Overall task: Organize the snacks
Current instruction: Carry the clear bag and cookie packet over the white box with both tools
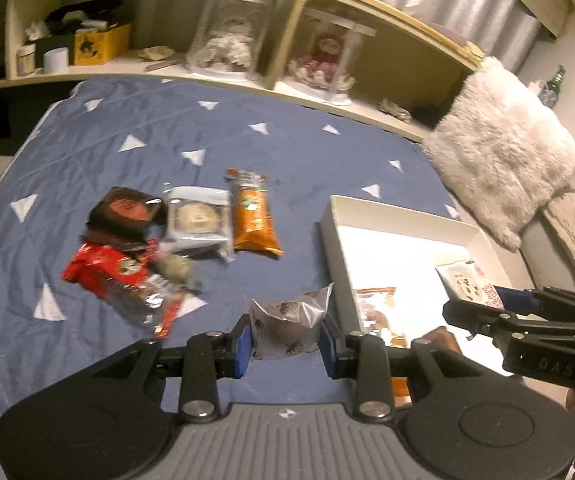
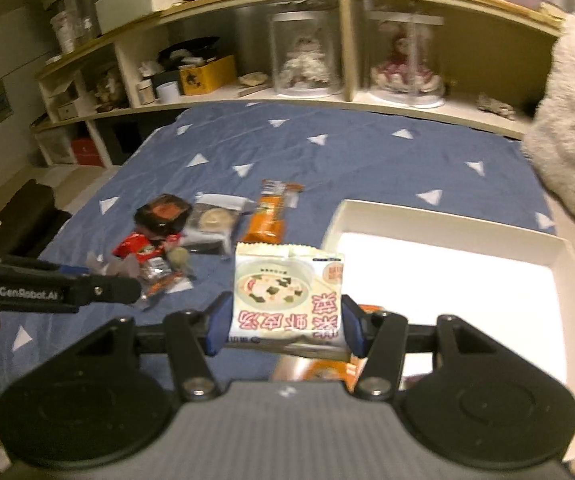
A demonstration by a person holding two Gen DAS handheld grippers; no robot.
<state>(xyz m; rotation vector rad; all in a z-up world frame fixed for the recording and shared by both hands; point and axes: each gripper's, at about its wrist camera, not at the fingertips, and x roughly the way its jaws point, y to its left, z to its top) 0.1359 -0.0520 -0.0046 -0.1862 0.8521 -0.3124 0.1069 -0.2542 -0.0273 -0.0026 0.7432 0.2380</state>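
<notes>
My left gripper (image 1: 286, 342) is shut on a small silver snack pouch (image 1: 287, 326) with brown nut prints, held above the blue bedspread just left of the white box (image 1: 329, 220). My right gripper (image 2: 283, 326) is shut on a white soup packet (image 2: 287, 292) with a bowl picture and red lettering, held at the left edge of the white box (image 2: 563, 252). The right gripper (image 1: 499, 304) also shows over the box in the left wrist view. Loose snacks lie in a pile: an orange bar (image 1: 253, 216), a clear-wrapped round cake (image 1: 197, 220), a dark packet (image 1: 127, 212), a red packet (image 1: 107, 268).
Inside the box lies an orange-and-white packet (image 1: 375, 308). A fluffy white cushion (image 1: 503, 152) sits beyond the box on the right. A wooden shelf (image 2: 327, 100) with two glass-domed dolls, a yellow box and jars runs along the far edge of the bed.
</notes>
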